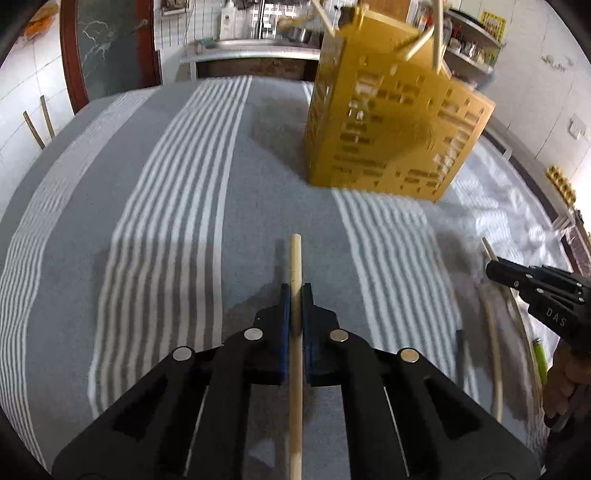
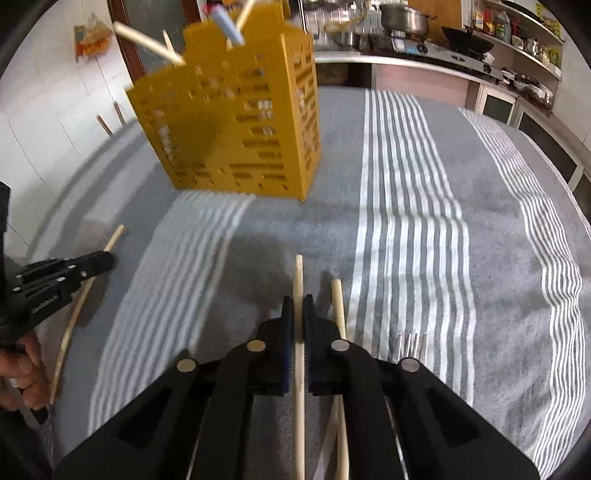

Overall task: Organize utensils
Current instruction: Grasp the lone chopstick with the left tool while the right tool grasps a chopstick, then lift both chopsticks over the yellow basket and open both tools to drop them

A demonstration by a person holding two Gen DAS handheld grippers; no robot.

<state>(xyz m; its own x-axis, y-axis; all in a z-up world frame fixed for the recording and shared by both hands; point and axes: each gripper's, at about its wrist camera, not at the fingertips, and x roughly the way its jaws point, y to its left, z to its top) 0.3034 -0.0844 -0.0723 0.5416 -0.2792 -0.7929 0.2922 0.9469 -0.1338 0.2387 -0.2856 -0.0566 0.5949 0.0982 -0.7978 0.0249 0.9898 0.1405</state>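
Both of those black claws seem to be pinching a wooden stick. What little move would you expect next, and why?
Probably lifting a stick toward the yellow holder and dropping it in. The left gripper is shut on a chopstick, the right gripper on another chopstick, and the holder ahead on the striped cloth already has sticks poking out. More utensils lie loose beside the right gripper.

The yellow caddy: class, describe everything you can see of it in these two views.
The caddy is a tall, boxy yellow holder, plastic by its look, its walls pierced with rows of rectangular slots. It stands upright on the striped grey cloth, beyond both grippers and touched by neither. Pale chopsticks lean out of its open top, and the right view shows a blue-grey handle there too.
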